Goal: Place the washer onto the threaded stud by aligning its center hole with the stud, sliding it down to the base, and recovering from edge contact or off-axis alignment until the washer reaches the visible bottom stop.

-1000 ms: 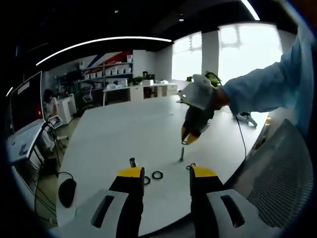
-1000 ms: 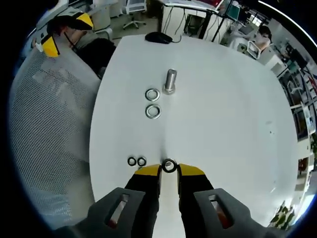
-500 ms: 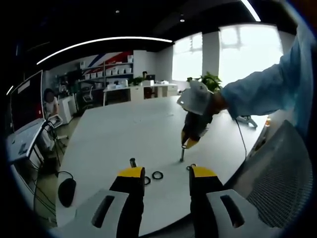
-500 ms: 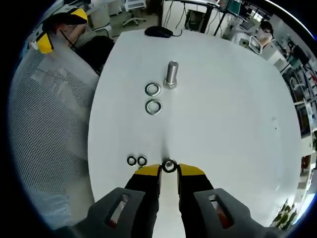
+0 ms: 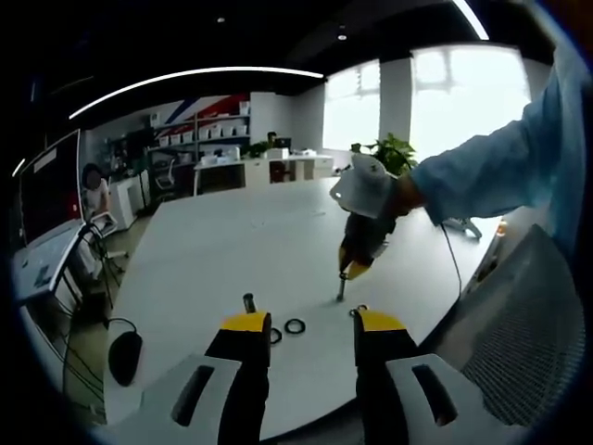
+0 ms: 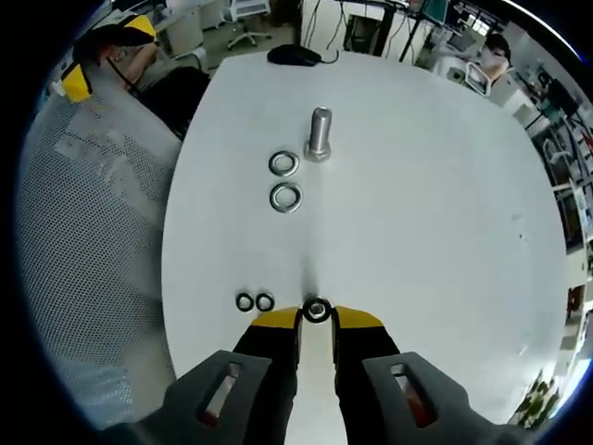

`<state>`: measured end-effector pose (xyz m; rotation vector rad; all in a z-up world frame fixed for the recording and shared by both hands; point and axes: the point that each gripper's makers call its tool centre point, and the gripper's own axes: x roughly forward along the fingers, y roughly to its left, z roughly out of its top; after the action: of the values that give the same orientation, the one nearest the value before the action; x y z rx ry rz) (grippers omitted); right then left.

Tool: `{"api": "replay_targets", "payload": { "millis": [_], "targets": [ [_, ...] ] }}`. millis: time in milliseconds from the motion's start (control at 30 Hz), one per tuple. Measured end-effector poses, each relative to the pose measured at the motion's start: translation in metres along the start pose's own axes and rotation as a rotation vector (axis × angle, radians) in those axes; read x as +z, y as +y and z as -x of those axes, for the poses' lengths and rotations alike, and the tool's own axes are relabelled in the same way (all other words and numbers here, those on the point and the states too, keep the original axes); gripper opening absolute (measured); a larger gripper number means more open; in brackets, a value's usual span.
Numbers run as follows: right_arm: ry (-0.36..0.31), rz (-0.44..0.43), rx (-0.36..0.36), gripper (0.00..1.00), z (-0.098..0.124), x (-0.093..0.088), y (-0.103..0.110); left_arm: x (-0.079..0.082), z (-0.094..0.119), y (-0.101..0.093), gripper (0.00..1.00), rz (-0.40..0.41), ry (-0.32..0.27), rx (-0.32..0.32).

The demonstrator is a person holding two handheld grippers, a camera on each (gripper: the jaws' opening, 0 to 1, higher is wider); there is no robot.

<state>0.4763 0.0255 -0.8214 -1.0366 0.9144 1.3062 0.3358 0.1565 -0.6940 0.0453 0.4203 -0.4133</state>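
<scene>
Left gripper view, far left: a black computer mouse (image 5: 125, 358) lies on its cable at the edge of the white table (image 5: 232, 250).
Left gripper (image 5: 313, 324): its yellow-tipped jaws stand apart with nothing between them, hanging above the near table edge.
Between those jaws: a short upright bolt (image 5: 247, 303) stands beyond the left tip, with a dark ring (image 5: 295, 326) lying flat just right of it.
Threaded stud (image 5: 340, 288): stands upright on the table, right of the ring.
Right gripper (image 5: 350, 269): comes in from the right, held by a person's hand in a light blue sleeve (image 5: 491, 158), tips pointing down just above the stud's top.
Far right: a grey mesh chair back (image 5: 528, 324) sits beside the table.
Right gripper view, left: the same mesh chair (image 6: 83, 232) runs along the table (image 6: 417, 232) edge.
Small rings (image 6: 254, 302): two lie side by side on the table, just left of the jaw tips.
Large washers (image 6: 285, 181): two lie flat, one behind the other, next to the tall bolt (image 6: 319, 133).
Washer (image 6: 317, 310): pinched by its edge between the yellow tips of the right gripper (image 6: 317, 317), jaws closed on it; whether its hole is already over the stud cannot be told.
</scene>
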Motion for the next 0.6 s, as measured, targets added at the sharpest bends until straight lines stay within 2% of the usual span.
{"api": "replay_targets", "payload": {
  "millis": [167,267,600],
  "targets": [
    [0.005,0.000,-0.003,0.15,-0.0032,-0.0018,-0.0002,-0.0006,-0.0004,-0.0003,0.34,0.002,0.005,-0.002],
    [-0.013,-0.042,0.003,0.19,-0.0043,-0.0009,-0.0007,-0.0007,-0.0008,0.0000,0.34,0.002,0.006,-0.001],
    [-0.001,-0.045,0.006,0.18,-0.0058,-0.0096,-0.0011,-0.0029,-0.0019,-0.0006,0.34,-0.001,0.020,-0.008]
  ]
}}
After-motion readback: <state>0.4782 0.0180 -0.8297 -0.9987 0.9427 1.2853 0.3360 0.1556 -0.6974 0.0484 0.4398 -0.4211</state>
